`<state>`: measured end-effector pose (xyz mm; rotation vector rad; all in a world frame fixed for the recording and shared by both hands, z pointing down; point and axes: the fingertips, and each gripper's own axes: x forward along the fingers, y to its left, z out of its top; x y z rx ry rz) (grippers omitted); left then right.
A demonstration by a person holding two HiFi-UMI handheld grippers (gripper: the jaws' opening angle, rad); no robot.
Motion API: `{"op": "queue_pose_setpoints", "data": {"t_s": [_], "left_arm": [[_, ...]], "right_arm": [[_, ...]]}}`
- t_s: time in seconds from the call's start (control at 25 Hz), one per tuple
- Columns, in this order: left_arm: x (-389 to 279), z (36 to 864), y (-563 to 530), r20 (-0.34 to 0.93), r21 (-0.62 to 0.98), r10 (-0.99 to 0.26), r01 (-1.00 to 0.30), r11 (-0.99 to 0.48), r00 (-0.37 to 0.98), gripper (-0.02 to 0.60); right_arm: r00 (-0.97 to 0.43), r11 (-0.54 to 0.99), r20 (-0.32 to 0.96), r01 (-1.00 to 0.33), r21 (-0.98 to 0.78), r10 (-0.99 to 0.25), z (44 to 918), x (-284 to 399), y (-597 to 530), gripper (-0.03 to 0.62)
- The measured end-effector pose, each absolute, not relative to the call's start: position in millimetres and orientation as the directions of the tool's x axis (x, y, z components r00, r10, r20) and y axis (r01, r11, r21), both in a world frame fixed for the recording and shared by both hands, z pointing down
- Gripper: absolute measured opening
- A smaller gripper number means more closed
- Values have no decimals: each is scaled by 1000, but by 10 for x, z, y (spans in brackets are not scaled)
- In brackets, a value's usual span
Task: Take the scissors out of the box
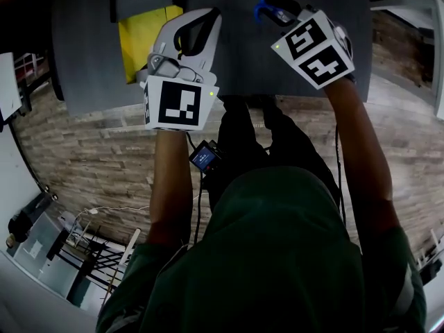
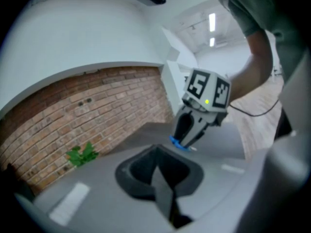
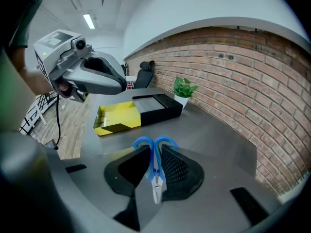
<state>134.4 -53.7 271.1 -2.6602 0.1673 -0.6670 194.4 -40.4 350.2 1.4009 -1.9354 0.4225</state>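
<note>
The right gripper [image 3: 154,153] is squeezed shut on the scissors [image 3: 156,181]. The blue handles poke out past its tips, and the shiny blades point back toward the camera. The scissors are up in the air above the grey tabletop [image 3: 218,130], well away from the box [image 3: 119,116]. The box lies open on the tabletop, and its yellow part looks empty. So I think the taking-out step is just about done. The left gripper [image 2: 156,153] has its jaws pressed together with nothing between them, and it hangs in the air near the other one. The next move is probably to bring the scissors down low onto a bare bit of tabletop. Then the jaws should open gently so the scissors lie flat and do not drop.
</note>
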Motion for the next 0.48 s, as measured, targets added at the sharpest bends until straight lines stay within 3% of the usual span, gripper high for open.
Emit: {"op": "queue_pose_setpoints", "data": {"t_s": [0.48], "left_arm": [[1423, 3051, -561, 475, -351, -174, 5, -936, 863, 0]], "right_arm": [[-200, 361, 754, -931, 52, -625, 4142, 1969, -470, 74]]}}
